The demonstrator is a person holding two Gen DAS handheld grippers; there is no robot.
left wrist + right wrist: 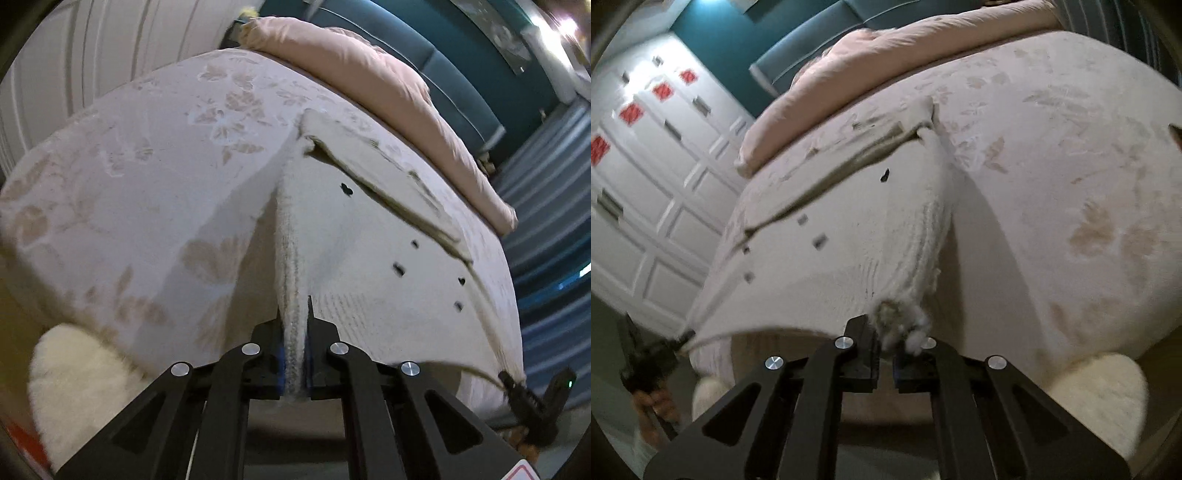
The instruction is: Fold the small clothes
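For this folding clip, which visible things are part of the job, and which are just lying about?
In the job:
- cream knit garment
- left gripper, clamped on its edge
- right gripper, clamped on another edge

Lying about:
- pink duvet
- fluffy white rug
- white wardrobe

The knit garment point(369, 258) is cream-white, dotted with small dark marks. The bedspread point(147, 166) under it is pale pink with a tan leaf print. A plain dusty-pink duvet point(369, 74) lies at the far end, the headboard point(812, 40) teal, the wardrobe point(665, 166) white with red squares.
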